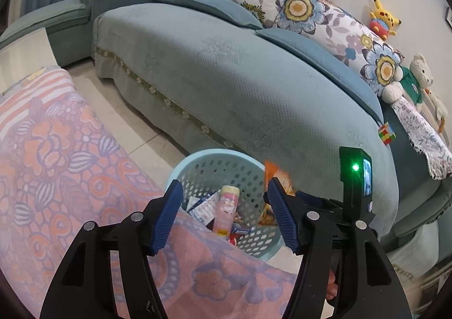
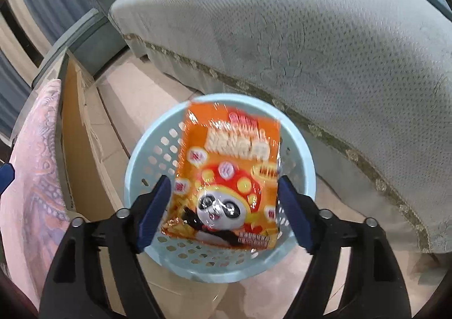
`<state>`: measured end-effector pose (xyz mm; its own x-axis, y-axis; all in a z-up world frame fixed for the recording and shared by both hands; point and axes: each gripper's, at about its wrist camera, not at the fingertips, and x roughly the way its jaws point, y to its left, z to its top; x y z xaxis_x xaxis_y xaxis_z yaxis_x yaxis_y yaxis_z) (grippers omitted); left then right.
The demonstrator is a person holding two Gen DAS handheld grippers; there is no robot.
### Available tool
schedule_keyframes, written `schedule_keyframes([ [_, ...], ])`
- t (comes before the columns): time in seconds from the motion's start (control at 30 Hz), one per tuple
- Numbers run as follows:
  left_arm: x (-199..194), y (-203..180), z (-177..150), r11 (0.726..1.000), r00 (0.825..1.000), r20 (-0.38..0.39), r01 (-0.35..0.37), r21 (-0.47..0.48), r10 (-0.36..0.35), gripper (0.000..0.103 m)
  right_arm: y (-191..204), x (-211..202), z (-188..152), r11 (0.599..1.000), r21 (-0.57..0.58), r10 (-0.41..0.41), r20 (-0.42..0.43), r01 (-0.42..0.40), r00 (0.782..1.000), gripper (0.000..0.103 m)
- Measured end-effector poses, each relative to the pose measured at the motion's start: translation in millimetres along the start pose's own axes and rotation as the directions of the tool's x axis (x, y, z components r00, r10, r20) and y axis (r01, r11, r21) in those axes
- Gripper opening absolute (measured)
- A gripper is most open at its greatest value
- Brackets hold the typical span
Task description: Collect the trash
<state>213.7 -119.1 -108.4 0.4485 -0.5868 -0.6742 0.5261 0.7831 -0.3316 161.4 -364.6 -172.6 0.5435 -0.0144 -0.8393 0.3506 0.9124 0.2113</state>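
Nearest to the left wrist camera is the left tool (image 1: 223,213), with its blue pads standing apart and nothing pressed between them. Just under its left finger lies a pink and purple flowered cloth (image 1: 70,155), which covers the table at the left of the light blue basket (image 1: 195,162). The basket stands on the tiled floor (image 1: 124,113) and is the landmark here. Inside it, seen between the pads, a pink bottle (image 1: 226,211) stands upright among small paper packs. At the right rim of the basket an orange snack bag (image 1: 272,175) shows behind the right finger. Behind the basket runs a wide teal sofa (image 1: 226,79), with flowered cushions and plush toys farther back. To the right of the basket, on the sofa edge, lies a colour cube (image 1: 386,134).

In the right wrist view the right tool (image 2: 224,213) is open. The orange snack bag (image 2: 228,177), with a panda printed on it, is between the pads over the mouth of the basket (image 2: 308,161); I cannot tell if the pads touch it. The bag looks a little blurred.
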Motion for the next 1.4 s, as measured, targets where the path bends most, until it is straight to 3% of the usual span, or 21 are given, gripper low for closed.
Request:
schedule_keyframes([
  [0.13,-11.2,1.1,-0.1,1.000,0.999,0.038,-0.012,-0.003,0.012,0.070,1.7,-2.9,2.5,1.000,-0.018,0.006,0.016,-0.006,1.000,0.084],
  [0.3,-31.0,1.5,2.6,0.999,0.996,0.086,-0.035,-0.003,0.036,0.071,6.9,-24.5,1.1,0.999,-0.031,0.037,0.076,-0.034,0.996,0.084],
  [0.4,-56.4,-5.5,2.6,0.997,0.986,0.149,-0.073,0.017,0.070,0.073,17.8,-62.6,0.4,0.995,-0.060,0.093,0.175,-0.084,0.980,0.084],
  [0.47,-83.7,-11.0,-4.3,0.993,0.971,0.211,-0.121,0.018,0.114,0.077,28.5,-89.1,-2.2,0.987,-0.103,0.143,0.231,-0.122,0.962,0.084],
  [0.57,-119.1,-19.2,-15.8,0.979,0.935,0.298,-0.205,0.017,0.191,0.082,54.6,-138.8,-14.3,0.981,-0.182,0.135,0.356,-0.073,0.925,0.084],
  [0.63,-143.6,-26.7,-23.2,0.960,0.894,0.367,-0.280,0.011,0.257,0.086,68.0,-160.7,-26.6,0.983,-0.181,0.101,0.416,-0.027,0.904,0.084],
  [0.77,-179.3,-33.9,-39.9,0.932,0.820,0.461,-0.357,-0.052,0.340,0.089,82.5,-188.7,-57.1,0.987,-0.135,-0.010,0.515,0.092,0.857,0.084],
  [0.87,-190.0,-41.8,-51.5,0.909,0.769,0.509,-0.411,-0.069,0.387,0.094,94.9,-212.1,-82.9,0.970,-0.173,-0.021,0.645,0.173,0.764,0.084],
  [0.9,-190.5,-44.3,-54.4,0.900,0.757,0.517,-0.431,-0.066,0.400,0.095,96.2,-215.9,-85.2,0.968,-0.174,-0.020,0.665,0.180,0.747,0.084],
  [1.0,-188.5,-43.7,-61.5,0.891,0.755,0.508,-0.451,-0.058,0.415,0.095,97.6,-223.6,-94.0,0.965,-0.166,-0.027,0.708,0.204,0.705,0.084],
  [1.03,-186.0,-43.0,-62.7,0.889,0.758,0.500,-0.456,-0.054,0.419,0.095,97.0,-222.5,-94.3,0.964,-0.165,-0.032,0.709,0.210,0.704,0.084],
  [1.13,-177.1,-32.9,-66.8,0.891,0.781,0.458,-0.451,-0.059,0.425,0.095,94.6,-215.6,-91.8,0.969,-0.160,-0.032,0.677,0.190,0.736,0.084],
  [1.27,-167.3,-29.0,-68.5,0.881,0.781,0.443,-0.470,-0.045,0.439,0.095,92.6,-203.2,-88.6,0.969,-0.157,-0.048,0.639,0.191,0.768,0.084],
  [1.4,-161.3,-27.9,-69.8,0.877,0.787,0.427,-0.480,-0.030,0.446,0.095,94.4,-193.2,-86.1,0.969,-0.152,-0.060,0.619,0.195,0.783,0.084],
])
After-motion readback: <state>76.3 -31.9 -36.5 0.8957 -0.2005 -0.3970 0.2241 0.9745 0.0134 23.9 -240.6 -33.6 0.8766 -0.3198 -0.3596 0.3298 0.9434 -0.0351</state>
